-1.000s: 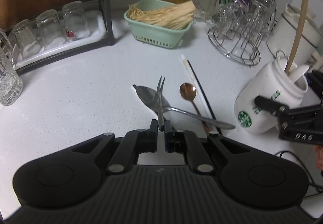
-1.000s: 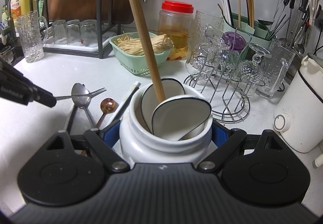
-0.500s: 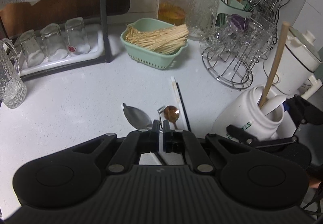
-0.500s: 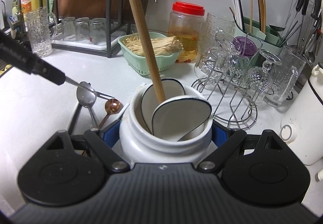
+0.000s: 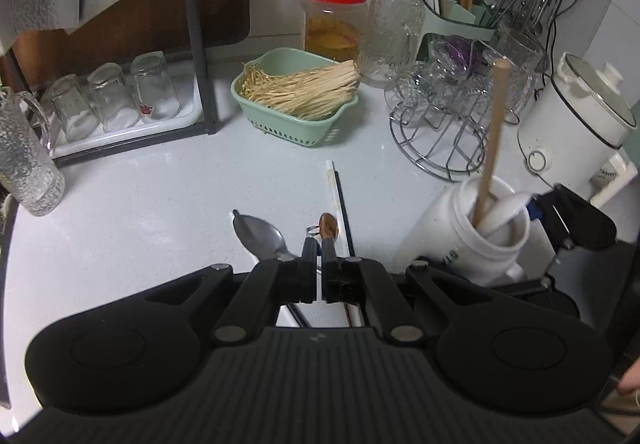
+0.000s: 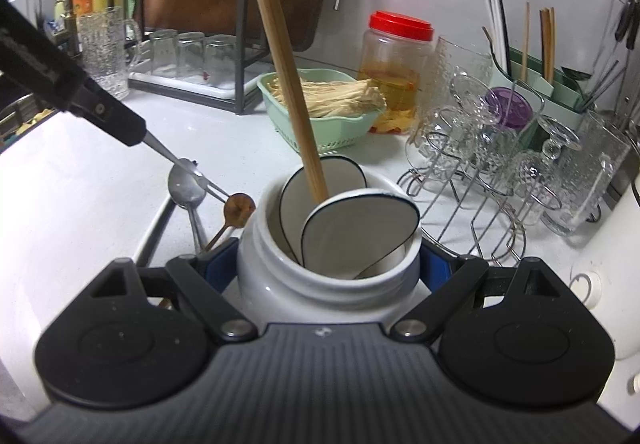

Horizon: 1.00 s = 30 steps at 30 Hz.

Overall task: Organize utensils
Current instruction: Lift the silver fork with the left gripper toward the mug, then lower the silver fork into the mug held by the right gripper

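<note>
Left gripper (image 5: 320,264) clenched on fork (image 6: 192,172), seen clearly only from right wrist cam; right gripper (image 6: 328,268) grasping white jar (image 6: 320,284) w/ ladles.

Both views are dimly and evenly lit from overhead, with a cool grey cast over the pale speckled bench (image 5: 160,211). Shadows are soft and short; the pale green slotted plastic basket (image 5: 288,123) throws only a faint one. Small highlights glint on the chrome wire glass rack (image 6: 472,203) and on the clear textured glass mug (image 6: 102,47). Fisheye distortion bends the black metal rack post (image 5: 198,43) and curves the bench edge, and the corners fall to black. The tall wooden stick (image 5: 490,139) is slightly smeared; the image is soft and grainy throughout.
</note>
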Motion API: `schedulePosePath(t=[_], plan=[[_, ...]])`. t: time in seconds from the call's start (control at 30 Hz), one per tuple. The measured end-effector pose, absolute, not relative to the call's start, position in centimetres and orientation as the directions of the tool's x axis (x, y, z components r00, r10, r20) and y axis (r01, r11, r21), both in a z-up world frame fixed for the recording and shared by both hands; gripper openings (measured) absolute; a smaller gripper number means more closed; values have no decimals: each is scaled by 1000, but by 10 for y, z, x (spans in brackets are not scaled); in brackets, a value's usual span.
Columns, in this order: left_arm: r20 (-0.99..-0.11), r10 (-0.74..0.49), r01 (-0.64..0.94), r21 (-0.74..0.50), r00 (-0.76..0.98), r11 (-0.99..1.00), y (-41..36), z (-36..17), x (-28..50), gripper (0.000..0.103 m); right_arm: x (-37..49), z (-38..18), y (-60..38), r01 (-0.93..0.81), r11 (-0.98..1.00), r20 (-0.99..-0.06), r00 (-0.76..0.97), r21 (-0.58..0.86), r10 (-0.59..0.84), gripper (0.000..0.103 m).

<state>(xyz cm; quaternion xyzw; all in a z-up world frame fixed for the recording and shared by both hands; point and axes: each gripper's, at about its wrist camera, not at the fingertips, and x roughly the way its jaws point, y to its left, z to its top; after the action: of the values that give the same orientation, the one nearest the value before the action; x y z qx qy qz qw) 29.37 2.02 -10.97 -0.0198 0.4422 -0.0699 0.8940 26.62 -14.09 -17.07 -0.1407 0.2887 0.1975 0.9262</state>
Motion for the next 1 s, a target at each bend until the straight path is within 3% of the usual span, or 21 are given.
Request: schedulePosePath(t=[0.37,1.0], plan=[[-769,-146,51,-146,622,988,13,-82,274,1,268,-171,-142,-472,869,-583,751,-146,310,92],[-737,-256,278,-95,626,956,-17,8,260,1,268,-170,-141,-462,875,-588,751,-143,301,92]])
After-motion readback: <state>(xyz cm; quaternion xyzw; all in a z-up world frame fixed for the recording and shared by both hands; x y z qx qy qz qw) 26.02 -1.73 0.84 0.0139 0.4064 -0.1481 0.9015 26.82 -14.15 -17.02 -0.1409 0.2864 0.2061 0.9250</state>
